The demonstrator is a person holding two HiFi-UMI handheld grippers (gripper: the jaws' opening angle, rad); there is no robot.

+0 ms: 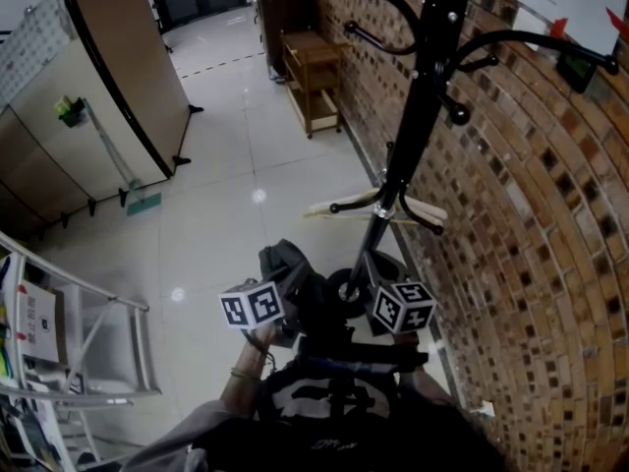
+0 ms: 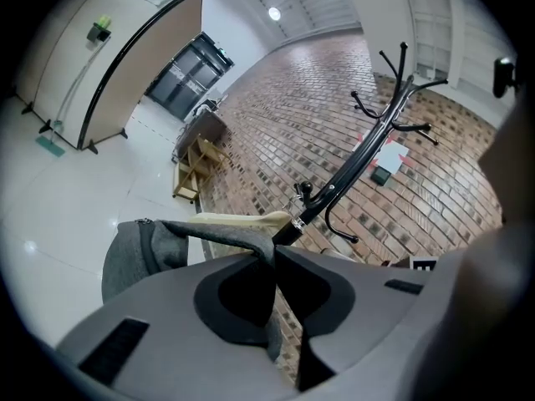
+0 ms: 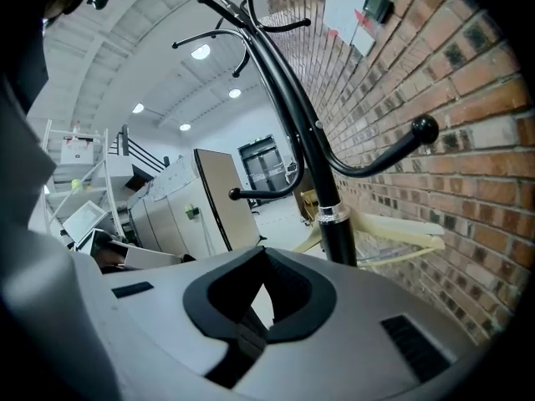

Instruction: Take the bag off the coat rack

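Observation:
The black coat rack [image 1: 413, 136] stands against the brick wall [image 1: 531, 264]. A dark grey bag [image 1: 291, 269] hangs low beside its pole, level with my two grippers and off the upper hooks. My left gripper [image 1: 287, 315] is shut on the bag's grey fabric strap [image 2: 219, 234], and the bag's body [image 2: 125, 261] droops to the left in the left gripper view. In that view the left gripper [image 2: 274, 254] points at the rack [image 2: 368, 149]. My right gripper [image 1: 366, 315] is shut [image 3: 264, 257] on a black webbing strap [image 3: 249, 341], close to the rack pole [image 3: 334, 224].
A cream wooden hanger [image 1: 393, 207] hangs on a low hook. A wooden cart [image 1: 313, 77] stands further along the wall. A beige partition [image 1: 118, 77] and a mop [image 1: 113, 155] are at the left, a white metal shelf frame [image 1: 88, 342] near my left side.

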